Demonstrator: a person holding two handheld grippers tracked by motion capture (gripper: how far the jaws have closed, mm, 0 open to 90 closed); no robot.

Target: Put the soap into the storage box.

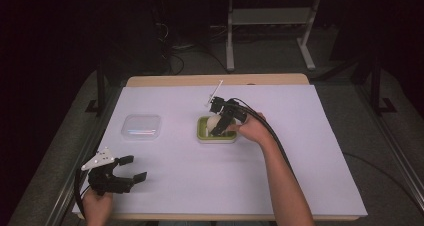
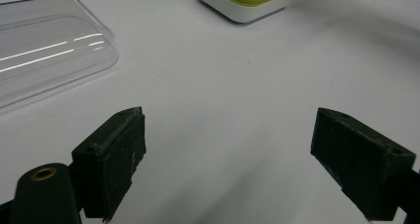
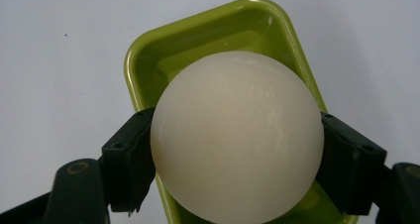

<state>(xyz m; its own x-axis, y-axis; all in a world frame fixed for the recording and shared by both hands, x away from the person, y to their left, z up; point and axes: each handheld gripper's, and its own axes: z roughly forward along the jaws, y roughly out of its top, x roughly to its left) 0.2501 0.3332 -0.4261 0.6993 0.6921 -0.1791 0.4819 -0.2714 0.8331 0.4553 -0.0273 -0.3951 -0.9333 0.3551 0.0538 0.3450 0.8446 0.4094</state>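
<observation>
Ball [image 3: 236, 135] clamped between right tool [image 3: 237, 159] jaws, over green tray [image 3: 163, 50] | left tool [image 2: 233, 159] jaws apart, empty

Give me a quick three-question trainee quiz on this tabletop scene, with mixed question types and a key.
1. True or false: the right gripper is shut on the ball.
2. What is directly under the ball: A the clear lid, B the green tray, C bare table?
3. Fill in: the left gripper has its jaws ____ and holds nothing.

Key: 1 true; 2 B; 3 open.
</observation>
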